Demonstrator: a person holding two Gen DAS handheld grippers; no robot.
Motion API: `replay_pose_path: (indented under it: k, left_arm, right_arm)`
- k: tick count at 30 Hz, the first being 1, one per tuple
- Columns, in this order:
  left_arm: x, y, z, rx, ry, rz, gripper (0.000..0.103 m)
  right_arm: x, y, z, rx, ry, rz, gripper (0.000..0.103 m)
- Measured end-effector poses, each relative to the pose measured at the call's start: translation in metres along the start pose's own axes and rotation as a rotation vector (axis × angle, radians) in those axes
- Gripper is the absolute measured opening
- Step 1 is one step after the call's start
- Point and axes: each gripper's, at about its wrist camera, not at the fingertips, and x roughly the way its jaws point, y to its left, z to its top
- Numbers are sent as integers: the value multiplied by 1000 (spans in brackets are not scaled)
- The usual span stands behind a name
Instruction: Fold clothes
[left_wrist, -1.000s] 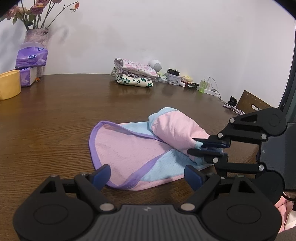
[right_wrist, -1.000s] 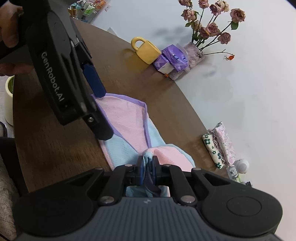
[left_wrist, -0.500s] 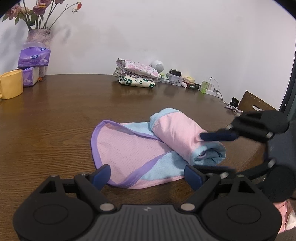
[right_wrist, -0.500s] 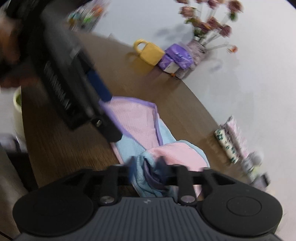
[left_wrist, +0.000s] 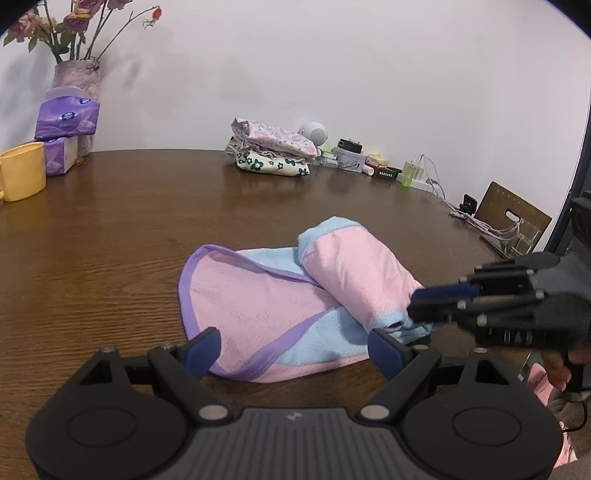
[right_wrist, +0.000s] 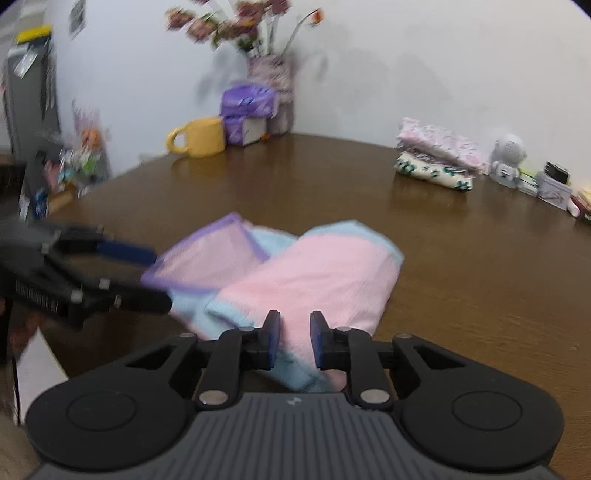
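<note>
A pink and light-blue garment (left_wrist: 258, 299) with purple trim lies on the brown table (left_wrist: 110, 240), its right half folded over into a thick roll (left_wrist: 354, 273). My left gripper (left_wrist: 293, 345) stays open at the garment's near edge, one fingertip at each side, touching nothing. My right gripper (right_wrist: 294, 325) hovers just short of the roll's near end (right_wrist: 306, 273). Its jaws are closing with a narrow gap, and no cloth is between the pads. From the left wrist view it (left_wrist: 443, 299) sits at the roll's right end. The left gripper (right_wrist: 155, 275) shows at the left.
A stack of folded floral clothes (left_wrist: 273, 155) sits at the table's far side. A yellow mug (left_wrist: 22, 173), purple tissue packs (left_wrist: 66, 118) and a flower vase (left_wrist: 75, 75) stand at the far left. Small items and cables (left_wrist: 369, 168) line the far right edge near a wooden chair back (left_wrist: 511, 214).
The right gripper let go of the roll's blue end, rolled upright and drew back from it; its jaws spread, then narrowed. The roll lies loose. The left gripper has not moved.
</note>
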Motion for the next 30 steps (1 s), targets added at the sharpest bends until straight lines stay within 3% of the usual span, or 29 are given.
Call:
replay_pose_path:
  k: [3,8,15,21,30]
  left_arm:
    - [1,0,1,1,1,4,86]
    - [4,-4,1,13,3,-3,86]
    - [4,-1,0,12,7,-3,86]
    - [7,0,1,14,8,-11,86]
    - [11,-3,-1,31,22,-18,86]
  right_arm:
    - [-2,6,1,-40,-9,-11,18]
    - [-2,-7,28,32,-116,-4,19]
    - [43,-5,31,-3,-6,-14,19]
    - [27,1,35,-10,-76,-9,19]
    - [41,6,24,-45,-12,-21,19]
